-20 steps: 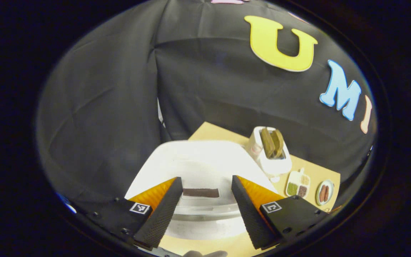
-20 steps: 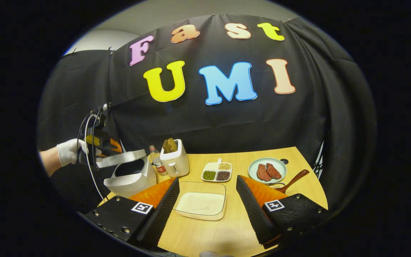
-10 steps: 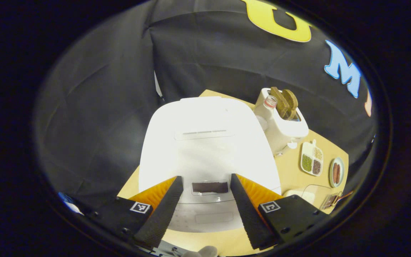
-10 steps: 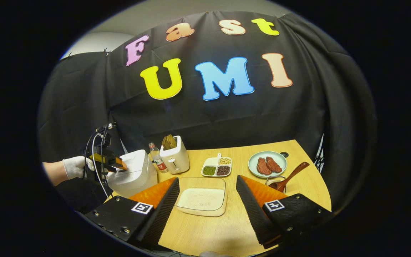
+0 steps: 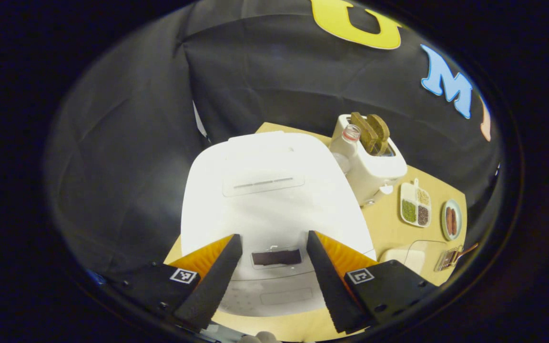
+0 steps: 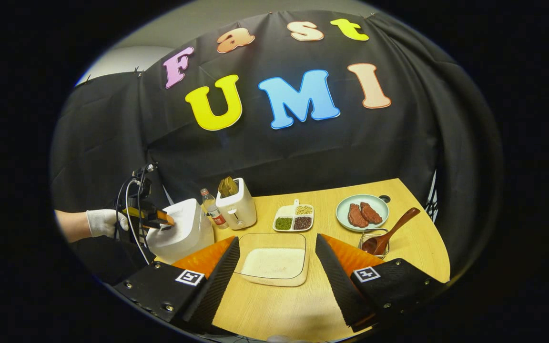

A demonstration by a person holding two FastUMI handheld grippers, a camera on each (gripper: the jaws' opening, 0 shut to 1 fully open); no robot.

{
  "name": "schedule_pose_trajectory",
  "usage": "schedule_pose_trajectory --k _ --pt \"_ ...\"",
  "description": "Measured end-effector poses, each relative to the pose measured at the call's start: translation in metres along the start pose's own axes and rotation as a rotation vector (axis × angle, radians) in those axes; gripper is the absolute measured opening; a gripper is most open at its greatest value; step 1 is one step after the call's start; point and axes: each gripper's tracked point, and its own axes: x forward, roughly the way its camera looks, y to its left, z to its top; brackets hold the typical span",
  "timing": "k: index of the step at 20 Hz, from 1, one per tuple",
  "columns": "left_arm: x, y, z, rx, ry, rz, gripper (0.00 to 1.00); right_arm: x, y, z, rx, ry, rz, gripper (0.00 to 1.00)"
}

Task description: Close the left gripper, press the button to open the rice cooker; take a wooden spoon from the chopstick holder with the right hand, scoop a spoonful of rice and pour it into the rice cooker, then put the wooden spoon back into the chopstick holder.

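Left hand-held gripper point(image 5: 269, 281) hangs over the front of the white rice cooker point(image 5: 269, 190), fingers spread apart, released, nothing between them. Cooker lid is down; its dark display panel point(image 5: 276, 257) sits between the fingers. In the right gripper view the same gripper, held by a white-gloved hand point(image 6: 105, 221), sits at 9 o'clock, touching or just above the cooker lid; can't tell which.

Right hand-held gripper point(image 6: 274, 281) hovers above the wooden desk point(image 6: 398, 267), fingers also wide apart, released, holding nothing. Straight ahead at 12 o'clock: clear glass dish of white rice point(image 6: 274, 259). At 2 o'clock: wire chopstick holder point(image 6: 374, 240) w/ wooden spoon point(image 6: 391, 231) in it, handle leaning out to the right. Beyond, plate w/ two pcs of meat point(image 6: 362, 213), divided tray of beans point(image 6: 294, 220), toaster point(image 6: 236, 207) w/ bread, small bottle point(image 6: 211, 214) beside the cooker.
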Motion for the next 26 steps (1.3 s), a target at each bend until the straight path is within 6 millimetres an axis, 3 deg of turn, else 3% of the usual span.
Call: schedule_pose_trajectory --k 2,3,4,5,7,9,15,19,22,26 --pt "0.000 0.001 0.001 -0.009 0.002 0.007 1.00 0.000 -0.004 0.004 -0.002 -0.005 -0.008 0.98" --pt "0.001 0.001 0.000 -0.015 0.009 0.012 0.94 -0.001 -0.006 0.005 -0.007 -0.005 -0.015 0.98" --pt "0.002 0.000 0.001 -0.011 0.002 0.013 1.00 -0.001 -0.008 0.008 -0.010 -0.011 -0.022 0.98" --pt "-0.001 -0.003 0.002 0.000 0.002 0.003 0.98 -0.002 -0.011 0.009 -0.016 -0.013 -0.031 0.98" --pt "-0.009 -0.009 0.013 0.031 -0.066 0.009 0.99 -0.003 -0.011 0.019 -0.033 -0.036 -0.043 0.98" --pt "-0.030 -0.017 0.027 0.064 -0.154 0.017 0.99 -0.007 -0.015 0.026 -0.058 -0.053 -0.064 0.98" --pt "-0.128 -0.065 0.063 0.022 -0.448 -0.085 0.99 -0.014 -0.012 0.053 -0.104 -0.123 -0.086 0.98" --pt "-0.210 -0.080 0.075 0.041 -0.673 -0.133 0.99 -0.021 -0.006 0.069 -0.140 -0.173 -0.098 0.98" --pt "-0.264 -0.089 0.071 0.069 -0.795 -0.167 0.96 -0.029 0.003 0.085 -0.134 -0.237 -0.099 0.98" --pt "-0.323 -0.096 0.033 0.123 -0.898 -0.197 0.95 -0.044 0.008 0.105 -0.156 -0.314 -0.124 0.97"
